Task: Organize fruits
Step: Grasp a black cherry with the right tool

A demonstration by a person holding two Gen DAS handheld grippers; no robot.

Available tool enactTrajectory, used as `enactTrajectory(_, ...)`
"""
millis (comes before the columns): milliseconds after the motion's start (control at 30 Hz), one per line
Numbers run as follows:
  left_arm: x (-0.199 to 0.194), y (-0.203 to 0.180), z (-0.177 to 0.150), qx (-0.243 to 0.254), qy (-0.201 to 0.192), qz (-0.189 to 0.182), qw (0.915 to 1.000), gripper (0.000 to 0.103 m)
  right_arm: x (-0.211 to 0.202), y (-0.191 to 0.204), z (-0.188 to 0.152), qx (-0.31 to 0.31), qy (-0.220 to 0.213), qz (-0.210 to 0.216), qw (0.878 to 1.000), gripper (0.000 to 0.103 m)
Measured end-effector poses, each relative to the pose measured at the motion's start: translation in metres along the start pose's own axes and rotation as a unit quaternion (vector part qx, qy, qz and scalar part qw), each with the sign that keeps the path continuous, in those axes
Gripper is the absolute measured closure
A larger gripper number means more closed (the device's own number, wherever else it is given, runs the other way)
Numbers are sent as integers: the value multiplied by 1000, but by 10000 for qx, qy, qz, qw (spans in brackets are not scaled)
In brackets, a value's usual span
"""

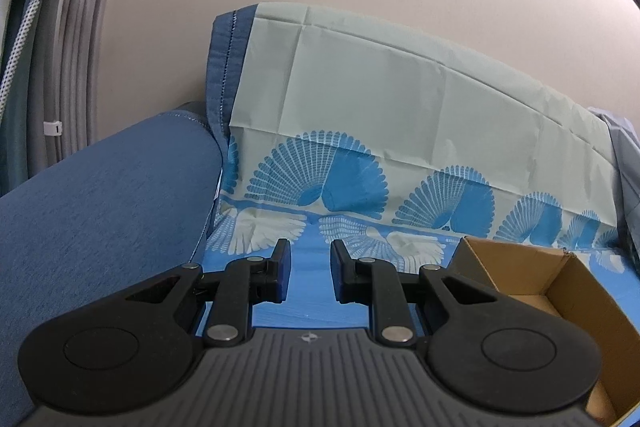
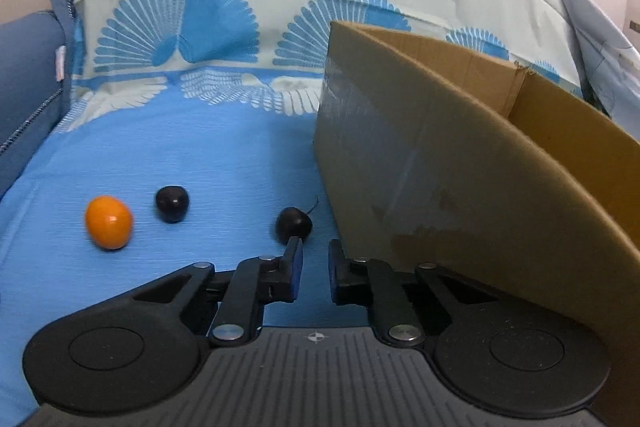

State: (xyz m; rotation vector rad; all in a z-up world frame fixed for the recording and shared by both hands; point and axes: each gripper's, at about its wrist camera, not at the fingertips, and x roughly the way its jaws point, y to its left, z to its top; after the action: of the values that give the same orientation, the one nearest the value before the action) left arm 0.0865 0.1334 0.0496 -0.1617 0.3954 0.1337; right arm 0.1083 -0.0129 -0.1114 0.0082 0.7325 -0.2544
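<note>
Three fruits lie on the blue cloth (image 2: 208,155) in the right wrist view: an orange kumquat-like fruit (image 2: 108,223), a dark round fruit (image 2: 172,203) and a second dark fruit with a stem (image 2: 293,224). My right gripper (image 2: 315,247) hovers low, its jaws nearly together and empty. Its left fingertip (image 2: 295,247) overlaps the near edge of the stemmed fruit. A brown cardboard box (image 2: 440,167) stands close on the right. My left gripper (image 1: 311,247) hangs above the cloth with a narrow gap between its pads and nothing in it. No fruit shows in the left wrist view.
The open cardboard box (image 1: 580,291) sits at the lower right of the left wrist view. A blue sofa arm (image 1: 100,211) rises at the left. A pale sheet with blue fan prints (image 1: 400,99) covers the backrest against a plain wall.
</note>
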Motion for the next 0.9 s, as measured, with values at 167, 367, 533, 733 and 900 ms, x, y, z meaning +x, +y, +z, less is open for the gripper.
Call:
enactTrajectory(167,0,0,0,14,30,-29,10000,79,22,3,13,347,88,91,9993,88)
enactTrajectory(367,2,-4,-1,108,69,-65,9999,79,46,7,22,496,357,343,9975,72)
enactTrajectory(533,6,-6,-1,153,113,-65,9998,78,53,12,23,481,462,442,9968,63)
enactTrajectory(733,17,-2,-3,57,304,-28,9995,74,67,11,30,566,553,614,9950,70)
enactTrajectory(900,64,0,-13,-222,1198,-141,9924,69,53,10,28,410,294,690,9963,78)
